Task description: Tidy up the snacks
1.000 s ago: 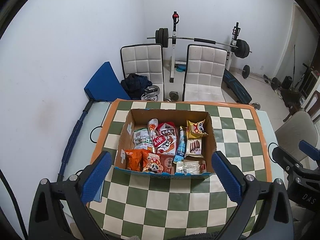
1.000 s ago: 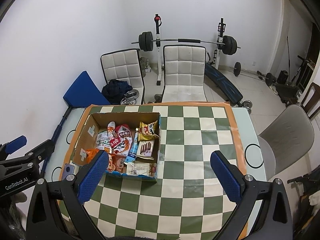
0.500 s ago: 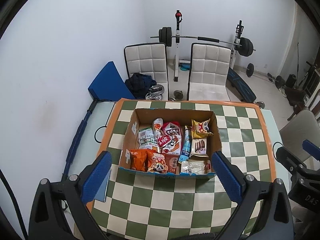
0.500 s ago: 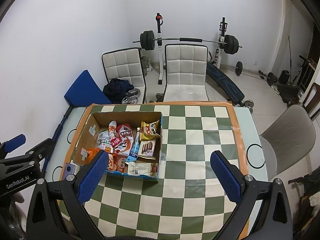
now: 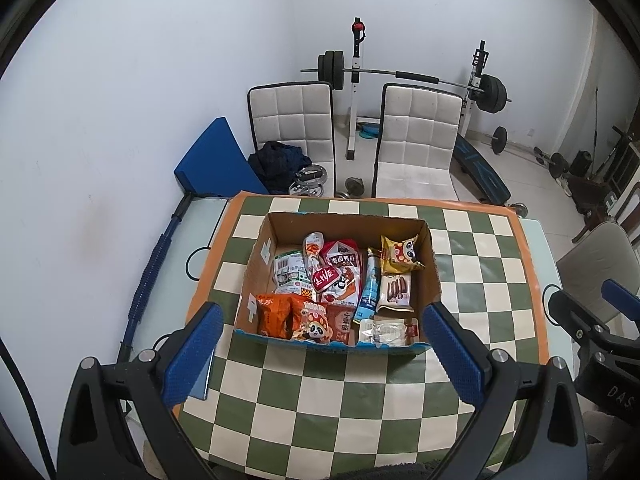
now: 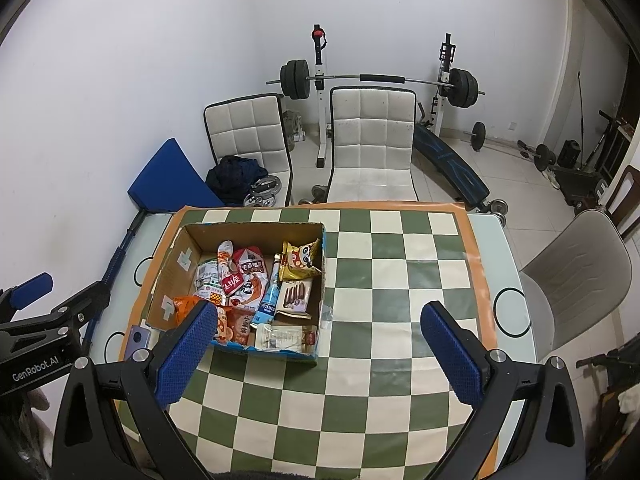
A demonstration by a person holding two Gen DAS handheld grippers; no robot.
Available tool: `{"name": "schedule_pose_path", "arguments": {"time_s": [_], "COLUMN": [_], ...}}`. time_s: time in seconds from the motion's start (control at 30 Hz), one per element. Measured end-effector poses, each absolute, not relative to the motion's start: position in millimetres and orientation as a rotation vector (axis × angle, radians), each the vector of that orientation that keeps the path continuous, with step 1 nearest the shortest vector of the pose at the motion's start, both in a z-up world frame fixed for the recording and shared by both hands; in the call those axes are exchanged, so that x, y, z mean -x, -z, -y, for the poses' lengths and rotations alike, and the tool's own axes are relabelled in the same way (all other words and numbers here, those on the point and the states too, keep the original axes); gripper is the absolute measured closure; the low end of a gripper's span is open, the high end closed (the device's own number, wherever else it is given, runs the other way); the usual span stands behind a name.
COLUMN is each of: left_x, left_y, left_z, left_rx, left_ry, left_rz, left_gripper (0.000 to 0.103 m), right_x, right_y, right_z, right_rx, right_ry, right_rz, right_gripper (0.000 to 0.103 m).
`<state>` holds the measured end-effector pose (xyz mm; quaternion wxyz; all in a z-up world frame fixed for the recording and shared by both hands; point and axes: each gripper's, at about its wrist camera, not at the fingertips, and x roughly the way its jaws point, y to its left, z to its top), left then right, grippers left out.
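The snacks sit jumbled in an open cardboard box (image 5: 430,276) on the left half of my checkered worktop (image 6: 400,280): an orange bag (image 5: 274,314) and a panda packet (image 5: 314,322) at the near wall, a blue tube (image 5: 370,286) upright in the middle, a yellow packet (image 5: 398,254) toward the far right corner. The packs overlap, so my worry is pinching two wrappers at once, or catching the near cardboard wall on the way down and dragging the box. My left gripper (image 5: 320,354) hangs above and just short of the box's near edge, jaws spread wide, holding nothing. My right gripper (image 6: 316,354) is likewise wide apart and empty, with the box off to its left.
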<state>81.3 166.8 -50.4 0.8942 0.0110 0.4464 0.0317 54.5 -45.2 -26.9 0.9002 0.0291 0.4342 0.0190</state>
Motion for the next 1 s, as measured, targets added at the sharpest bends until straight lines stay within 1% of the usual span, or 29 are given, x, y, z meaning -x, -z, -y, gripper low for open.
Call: {"name": "schedule_pose_path", "arguments": {"time_s": [1.0], "left_x": [-80.4], "left_y": [50.3], "left_z": [-167.4], "left_rx": [-0.026], "left_ry": [-0.077], "left_rz": [-0.929], "left_gripper": [0.001], "right_x": [-55.1], "right_y": [29.2], "right_z": [45.6], "right_rx": [-0.058], "right_ry": [-0.043], "right_rz": [-0.903], "right_gripper": [0.000]}}
